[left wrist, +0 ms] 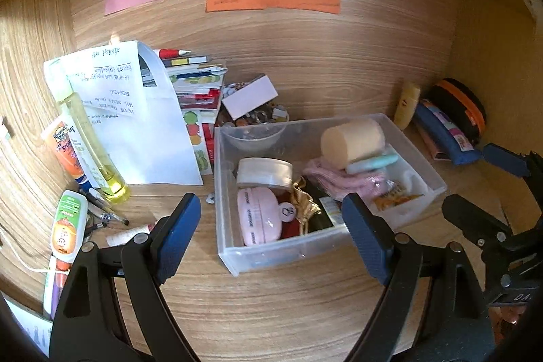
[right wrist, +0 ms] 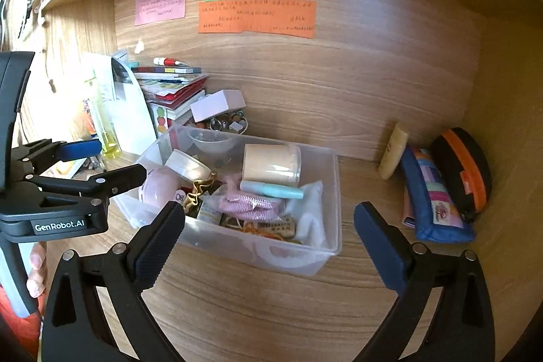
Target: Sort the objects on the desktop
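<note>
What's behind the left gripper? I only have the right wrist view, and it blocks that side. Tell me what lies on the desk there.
Observer: A green-and-white squeeze bottle lies flat near the left wall.
Operator: Name what's next to it.
Observer: Loose pens lie just behind it, by the base of a yellow bottle.
Operator: Check nearer the gripper.
Observer: A small white roll lies on the desk beside the left gripper's left finger.
</note>
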Available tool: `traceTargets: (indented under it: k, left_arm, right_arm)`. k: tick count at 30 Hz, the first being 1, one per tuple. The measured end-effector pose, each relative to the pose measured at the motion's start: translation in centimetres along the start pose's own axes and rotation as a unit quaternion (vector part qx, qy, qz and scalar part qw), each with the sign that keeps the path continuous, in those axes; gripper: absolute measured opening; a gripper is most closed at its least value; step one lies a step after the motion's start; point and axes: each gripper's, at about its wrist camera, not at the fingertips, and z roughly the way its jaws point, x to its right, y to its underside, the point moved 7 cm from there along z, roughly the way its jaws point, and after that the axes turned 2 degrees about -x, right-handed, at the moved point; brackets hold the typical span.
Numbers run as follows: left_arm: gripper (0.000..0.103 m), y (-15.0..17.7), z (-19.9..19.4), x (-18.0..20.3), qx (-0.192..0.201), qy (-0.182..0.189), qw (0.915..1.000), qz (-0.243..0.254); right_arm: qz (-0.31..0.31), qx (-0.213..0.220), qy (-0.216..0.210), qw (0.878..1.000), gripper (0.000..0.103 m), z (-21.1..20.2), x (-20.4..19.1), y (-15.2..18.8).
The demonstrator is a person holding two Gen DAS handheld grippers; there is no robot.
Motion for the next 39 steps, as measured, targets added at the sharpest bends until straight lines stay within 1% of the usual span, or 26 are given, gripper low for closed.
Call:
traceTargets:
  k: [4, 13, 23, 29, 39]
  left_arm:
    - [0.086, 0.5, -0.6, 0.8, 0.009, 0.001, 0.9999, 0.009]
    - [0.086, 1.5, -1.2, 1.3, 0.014, 0.002, 0.9999, 0.003]
    - [0.086, 2.1, -0.8, 1.3, 0.005, 0.006, 0.9999, -0.007]
    - [0.086, 2.1, -0.9, 1.3, 0.007, 0.005, 1.0, -0.004]
    - [0.086, 1.8, -1.2, 1.3, 0.011, 0.01, 0.9999, -0.007]
  right_arm:
    - [-0.008, 0.005, 0.012, 1.0, 0.101, -0.8, -0.2, 0.7]
    - [0.0, 0.003, 0.005, 1.0, 0.101, -1.4, -0.5, 2.2]
    - [0.021, -0.011, 0.002, 1.0, 0.101, -0.7, 0.3, 2.6]
    - [0.034, -0.016, -0.002, 0.999, 0.101, -0.5, 0.8, 2.6]
    - [0.039, -0.019, -0.002, 0.999, 0.101, -0.2, 0.8, 2.7]
